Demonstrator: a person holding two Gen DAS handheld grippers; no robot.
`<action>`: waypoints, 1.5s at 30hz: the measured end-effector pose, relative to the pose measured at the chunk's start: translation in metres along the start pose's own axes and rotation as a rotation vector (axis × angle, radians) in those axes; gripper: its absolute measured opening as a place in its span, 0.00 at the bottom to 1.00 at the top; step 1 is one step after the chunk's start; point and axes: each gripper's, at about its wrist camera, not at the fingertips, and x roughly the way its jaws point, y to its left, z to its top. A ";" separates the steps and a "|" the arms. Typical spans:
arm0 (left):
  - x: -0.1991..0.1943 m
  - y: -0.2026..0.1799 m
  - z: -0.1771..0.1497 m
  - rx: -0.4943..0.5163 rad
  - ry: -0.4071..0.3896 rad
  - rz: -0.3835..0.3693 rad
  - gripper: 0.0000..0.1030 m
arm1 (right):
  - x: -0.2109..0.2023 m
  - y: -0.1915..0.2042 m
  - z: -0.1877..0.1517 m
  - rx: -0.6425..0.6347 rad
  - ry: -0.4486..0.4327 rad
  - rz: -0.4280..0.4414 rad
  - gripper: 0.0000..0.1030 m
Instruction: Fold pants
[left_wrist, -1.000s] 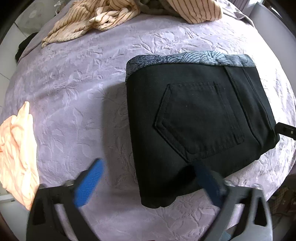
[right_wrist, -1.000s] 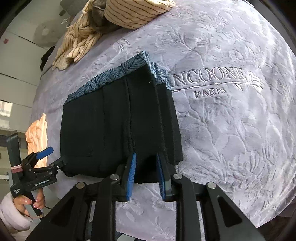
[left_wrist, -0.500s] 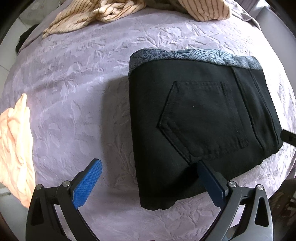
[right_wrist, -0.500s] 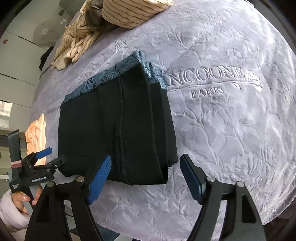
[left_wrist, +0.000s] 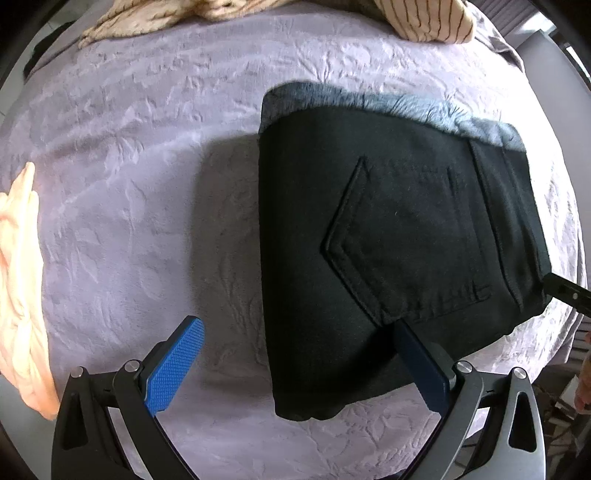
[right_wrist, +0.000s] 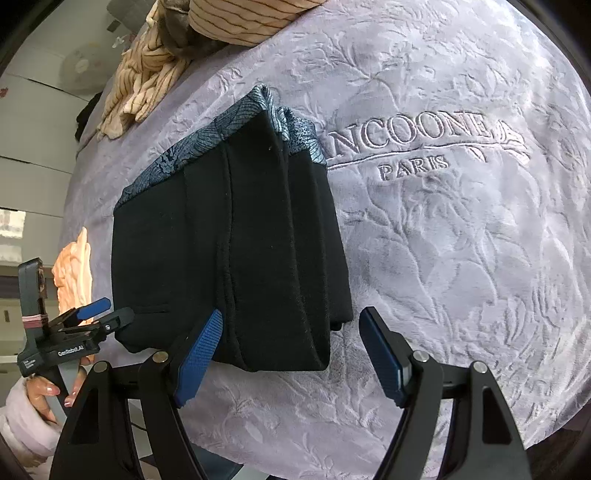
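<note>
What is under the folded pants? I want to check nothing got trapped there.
Around the pants only the lilac blanket shows, and their patterned waistband lining peeks out at the far edge. Anything directly underneath is covered.

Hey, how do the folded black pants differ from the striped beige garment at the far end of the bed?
The folded black pants are plain dark fabric with a blue patterned lining at the far edge; the striped beige garment is pale with thin dark stripes. The pants lie in a neat, squared stack mid-bed; the striped garment is crumpled in a loose heap. Both rest on the lilac embossed blanket, and neither is gripped.
</note>
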 end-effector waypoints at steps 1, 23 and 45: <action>-0.002 0.000 0.003 0.000 -0.010 -0.002 1.00 | 0.000 -0.001 0.002 0.001 0.001 0.003 0.77; 0.034 0.015 0.055 0.002 0.004 -0.307 1.00 | 0.049 -0.041 0.052 0.066 0.092 0.320 0.80; -0.019 0.024 0.027 -0.044 -0.101 -0.342 0.68 | 0.022 -0.007 0.040 0.123 0.070 0.570 0.47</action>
